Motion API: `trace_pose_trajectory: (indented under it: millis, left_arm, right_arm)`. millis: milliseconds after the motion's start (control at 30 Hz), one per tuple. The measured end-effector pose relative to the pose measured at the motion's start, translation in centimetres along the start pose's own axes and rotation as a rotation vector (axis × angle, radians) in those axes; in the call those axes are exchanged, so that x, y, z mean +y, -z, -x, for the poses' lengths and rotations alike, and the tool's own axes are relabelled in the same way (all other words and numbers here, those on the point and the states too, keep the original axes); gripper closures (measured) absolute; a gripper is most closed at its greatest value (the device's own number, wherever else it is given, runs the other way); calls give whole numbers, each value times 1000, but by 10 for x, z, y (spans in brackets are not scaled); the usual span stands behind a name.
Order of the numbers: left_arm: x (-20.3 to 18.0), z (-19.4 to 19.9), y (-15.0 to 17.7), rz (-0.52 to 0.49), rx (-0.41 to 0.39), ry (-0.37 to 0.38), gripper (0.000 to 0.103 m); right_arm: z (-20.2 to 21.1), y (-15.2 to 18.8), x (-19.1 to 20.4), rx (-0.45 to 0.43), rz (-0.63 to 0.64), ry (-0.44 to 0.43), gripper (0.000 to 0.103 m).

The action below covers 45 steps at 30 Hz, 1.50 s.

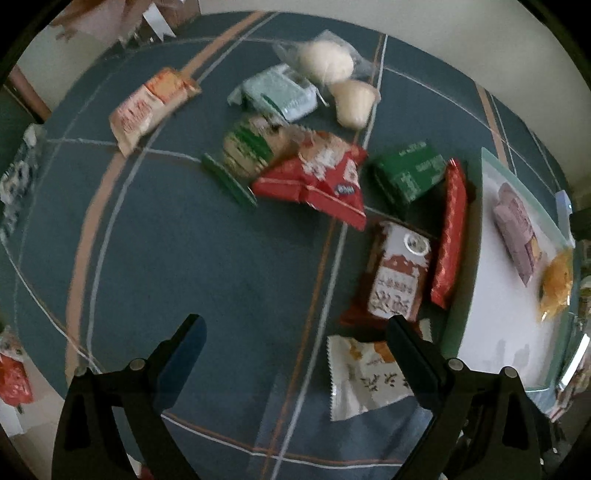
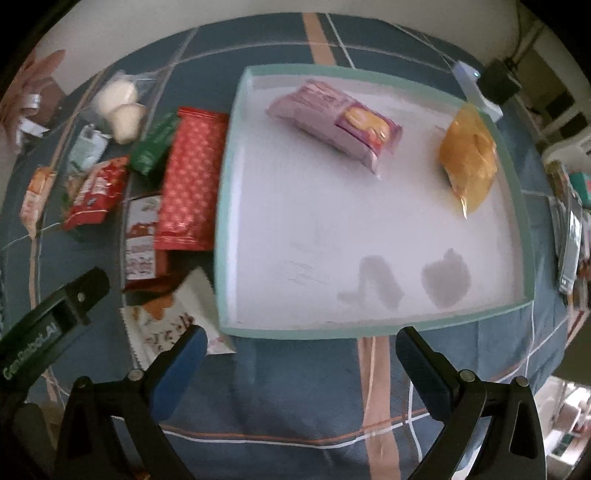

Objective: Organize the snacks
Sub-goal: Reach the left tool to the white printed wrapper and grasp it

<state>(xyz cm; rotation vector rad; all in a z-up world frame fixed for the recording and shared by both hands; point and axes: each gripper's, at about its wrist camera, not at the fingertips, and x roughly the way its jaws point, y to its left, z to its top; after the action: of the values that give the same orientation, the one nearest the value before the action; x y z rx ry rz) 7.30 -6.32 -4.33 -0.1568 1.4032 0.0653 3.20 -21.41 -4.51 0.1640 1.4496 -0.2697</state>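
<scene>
A blue plaid tablecloth with orange and white stripes covers the table beneath pale walls.

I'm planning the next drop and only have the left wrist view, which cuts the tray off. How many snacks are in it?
Observer: Two, a purple packet and a yellow packet, both toward the far side of the tray.
Operator: Is the right tool carrying anything?
Observer: No. The right tool is open with nothing between its fingers, at the tray's near rim.
Operator: Anything past the tray's right rim?
Observer: More packets sit there, too blurred to identify.
</scene>
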Motion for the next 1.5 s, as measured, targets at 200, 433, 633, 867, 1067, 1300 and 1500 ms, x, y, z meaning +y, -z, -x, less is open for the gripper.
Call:
trace_pose_trajectory:
  millis: [200,433,633,867,1067,1300,1500]
  left_arm:
    - [-15,-11,8,-15,51,53,5]
    - [-29,-25,14,17,119,144,5]
    - [-32,-36,16,5,148,126,5]
    - [-60,-46,29,-82,168,102,6]
    - [-68,-53,36,-114,148,52,13]
    - [-76,-36,37,-176,124,79,45]
    - [-74,-27,34,-170,117,108,50]
  right_arm:
    - [-1,2,-14,1,-24,7,0]
    - [11,-8,-47,-48,-78,72,0]
    - [18,-13,-77,-64,-162,75,0]
    - [23,-26,-76,-81,-182,65,0]
    - [25,-25,-76,-80,-175,58,0]
    - [20,-27,-75,-76,-176,51,0]
    - [16,-30,-73,-69,-177,53,0]
